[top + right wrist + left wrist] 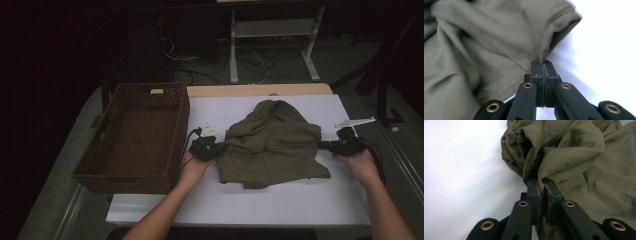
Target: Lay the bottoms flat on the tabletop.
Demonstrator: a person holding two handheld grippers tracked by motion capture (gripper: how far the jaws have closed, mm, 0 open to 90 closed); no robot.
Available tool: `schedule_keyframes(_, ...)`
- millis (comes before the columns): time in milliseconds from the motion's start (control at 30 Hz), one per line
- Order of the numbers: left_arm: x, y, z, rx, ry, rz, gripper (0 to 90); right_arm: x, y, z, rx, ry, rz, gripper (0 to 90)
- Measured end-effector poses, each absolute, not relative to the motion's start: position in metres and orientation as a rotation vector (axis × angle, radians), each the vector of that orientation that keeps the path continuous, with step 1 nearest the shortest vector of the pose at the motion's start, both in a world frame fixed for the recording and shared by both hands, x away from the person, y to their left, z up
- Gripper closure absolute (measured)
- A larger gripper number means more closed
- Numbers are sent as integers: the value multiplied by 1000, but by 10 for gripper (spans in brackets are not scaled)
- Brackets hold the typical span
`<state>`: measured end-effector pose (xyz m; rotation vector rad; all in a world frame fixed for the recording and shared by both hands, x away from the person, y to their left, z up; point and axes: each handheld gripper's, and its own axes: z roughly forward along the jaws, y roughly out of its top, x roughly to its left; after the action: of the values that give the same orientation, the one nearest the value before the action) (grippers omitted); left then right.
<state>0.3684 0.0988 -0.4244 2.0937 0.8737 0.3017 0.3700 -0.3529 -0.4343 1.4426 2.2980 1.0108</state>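
An olive-green garment (pixel 272 145) lies crumpled in the middle of the white table (pixel 280 205). My left gripper (pixel 220 148) is at its left edge, and in the left gripper view the jaws are pinched on a fold of the garment (pixel 574 162), left gripper (pixel 542 182). My right gripper (pixel 322 145) is at the garment's right edge. In the right gripper view the jaws are pressed together on a thin edge of the garment (pixel 499 50), right gripper (pixel 542 63).
A dark woven basket (pixel 137 137) stands on the table's left side, close to my left hand. A white bracket-like piece (pixel 355 121) lies at the back right. Desk legs and cables (pixel 250 60) sit on the floor beyond the table.
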Motion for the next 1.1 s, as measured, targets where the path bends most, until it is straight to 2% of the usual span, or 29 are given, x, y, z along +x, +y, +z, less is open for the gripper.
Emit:
schedule_keyframes(433,373,103,-422,2052,900,343,858,393,-387,-430,1521,2085,882,891)
schedule_keyframes(633,376,102,-425,2055,913,334,843,403,-388,-435,1546,2062,888,876)
schedule_keyframes(733,374,102,-425,2062,912,328,755,400,-389,-434,1560,2075,960,750)
schedule_keyframes(833,371,104,-422,2052,900,290,628,392,-387,-425,1561,2086,1034,631)
schedule_keyframes(933,366,104,-419,2068,866,223,485,382,-381,-419,1534,2120,1033,576)
schedule_keyframes(1100,352,108,-412,2077,816,215,382,365,-370,-417,1514,2189,1018,544)
